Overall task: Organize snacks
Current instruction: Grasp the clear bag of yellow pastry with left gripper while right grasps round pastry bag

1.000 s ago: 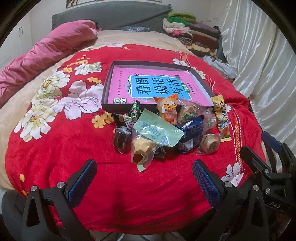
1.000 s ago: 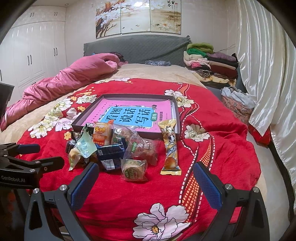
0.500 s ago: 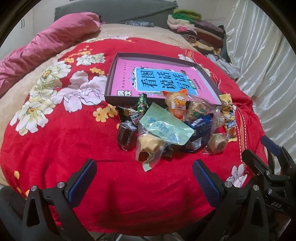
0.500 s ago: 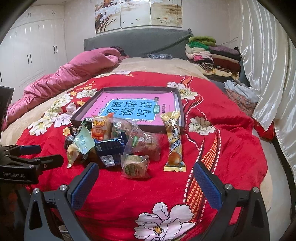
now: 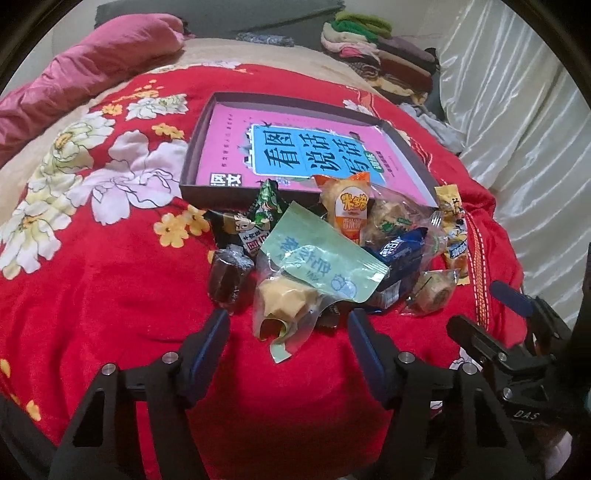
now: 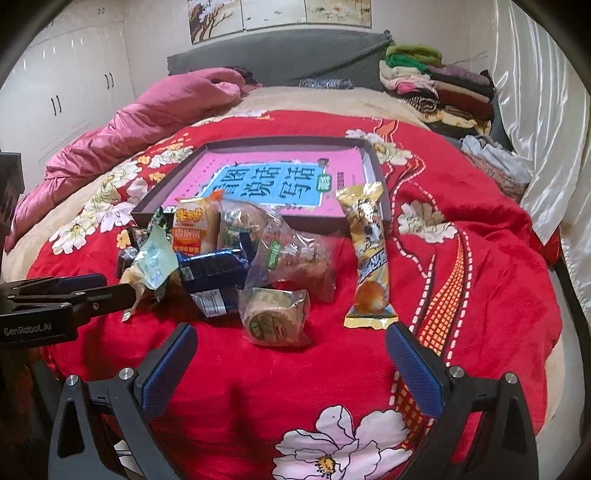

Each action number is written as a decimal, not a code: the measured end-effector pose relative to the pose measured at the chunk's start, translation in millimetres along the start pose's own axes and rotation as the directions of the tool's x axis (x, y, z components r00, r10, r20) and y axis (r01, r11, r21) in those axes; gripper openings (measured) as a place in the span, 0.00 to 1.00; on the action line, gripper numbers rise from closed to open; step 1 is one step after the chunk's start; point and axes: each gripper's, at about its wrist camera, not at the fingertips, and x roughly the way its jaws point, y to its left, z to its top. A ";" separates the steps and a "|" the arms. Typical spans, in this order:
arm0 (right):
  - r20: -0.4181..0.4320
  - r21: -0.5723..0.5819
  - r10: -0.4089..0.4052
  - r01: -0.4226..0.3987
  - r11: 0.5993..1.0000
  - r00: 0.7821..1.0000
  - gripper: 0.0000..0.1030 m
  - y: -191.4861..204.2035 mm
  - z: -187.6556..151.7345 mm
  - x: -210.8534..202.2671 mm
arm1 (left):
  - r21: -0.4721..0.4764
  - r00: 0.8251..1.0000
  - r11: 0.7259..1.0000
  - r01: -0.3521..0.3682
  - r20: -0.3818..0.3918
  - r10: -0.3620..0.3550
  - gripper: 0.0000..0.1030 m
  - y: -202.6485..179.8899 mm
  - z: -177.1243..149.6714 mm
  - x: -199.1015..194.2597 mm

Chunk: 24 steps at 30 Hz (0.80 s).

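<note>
Left gripper jaws closing in, sitting apart around near end of pale green snack bag, not pressing; right gripper hovering wide apart near round pastry.

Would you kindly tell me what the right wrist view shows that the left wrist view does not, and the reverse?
Only the right wrist view shows the white wardrobe doors, the wall paintings and the pink flower nearest the camera. Only the left wrist view shows the dark brown wrapped snack clearly, and the left gripper, whose jaws have just been closing, straddling the tail of the green-labelled bag. Both share the snack pile, the dark tray holding a pink book, and the red floral blanket.
</note>
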 end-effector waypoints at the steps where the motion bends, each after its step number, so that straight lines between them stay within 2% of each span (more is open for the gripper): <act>1: 0.000 0.002 -0.001 0.001 1.000 1.000 1.00 -0.5 0.1 1.7 | -0.002 1.000 1.000 0.001 -0.008 -0.001 0.60 1.5 0.5 2.1; 4: -0.014 0.006 -0.003 0.003 1.000 1.000 0.99 -1.9 1.7 10.4 | -0.009 1.000 1.000 0.003 -0.022 -0.003 0.53 5.6 2.0 8.3; 11: -0.078 -0.003 0.030 -0.031 1.000 0.996 0.74 -0.1 2.2 32.7 | -0.012 0.998 1.000 -0.006 -0.070 0.006 0.52 11.5 0.7 20.7; 16: -0.091 -0.018 0.060 -0.061 0.998 0.994 0.60 2.6 4.3 42.2 | -0.011 0.997 1.000 0.013 -0.077 -0.014 0.52 11.0 1.8 26.0; 18: -0.102 -0.026 0.072 -0.075 0.997 0.992 0.50 3.8 5.0 46.8 | -0.008 0.997 1.000 0.018 -0.071 -0.018 0.52 10.3 3.0 28.3; 22: -0.095 -0.041 0.093 -0.097 0.994 0.991 0.40 5.2 6.5 47.1 | -0.005 0.997 0.999 0.035 -0.065 -0.035 0.47 9.2 4.8 29.1; 24: -0.087 -0.049 0.094 -0.098 0.994 0.992 0.39 6.2 6.7 45.7 | -0.008 0.997 0.999 0.049 -0.061 -0.050 0.44 9.8 5.6 29.0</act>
